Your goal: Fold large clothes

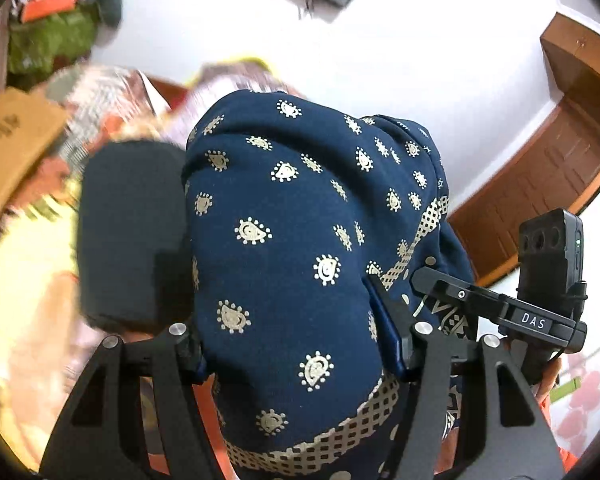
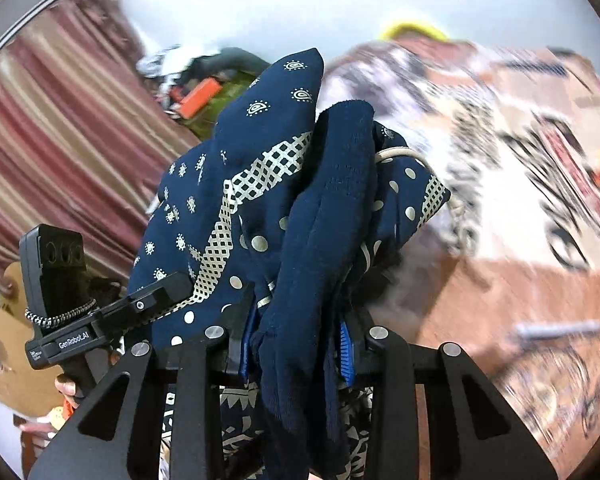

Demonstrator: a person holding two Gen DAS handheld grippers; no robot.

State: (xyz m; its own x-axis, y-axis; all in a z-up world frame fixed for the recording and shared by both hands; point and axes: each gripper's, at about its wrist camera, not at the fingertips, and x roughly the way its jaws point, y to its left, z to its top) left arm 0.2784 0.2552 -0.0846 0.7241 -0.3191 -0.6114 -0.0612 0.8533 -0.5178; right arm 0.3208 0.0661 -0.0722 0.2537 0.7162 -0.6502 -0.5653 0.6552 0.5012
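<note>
Cloth fills both views nearest you: the navy garment point(image 1: 292, 240) with its cream paisley print bulges up between the fingers of your left gripper point(image 1: 300, 360), which pinch a thick fold of it. A checked cream band point(image 1: 332, 436) runs across the fabric low down, just above the gripper's frame. To the right, your other tool's camera block point(image 1: 550, 256) sits close beside the bundle, touching or nearly touching the cloth; which one is hard to tell.

Your right gripper point(image 2: 296, 344) has its fingers closed on a bunched ridge of the same garment point(image 2: 260, 184), with blue pads point(image 2: 346, 352) showing on either side of the fold. A plain dark navy strip point(image 2: 332, 208) stands up through the middle, and a cream cord point(image 2: 396, 154) loops out near its top. The cloth is lifted, hanging from both tools.

Behind it, heavily blurred, lies a patterned bed cover point(image 2: 520, 160). Farther off you have a striped curtain point(image 2: 60, 120) on the left, a heap of clothes point(image 2: 204, 92) against a white wall point(image 1: 380, 48), and a brown wooden door point(image 1: 548, 176).
</note>
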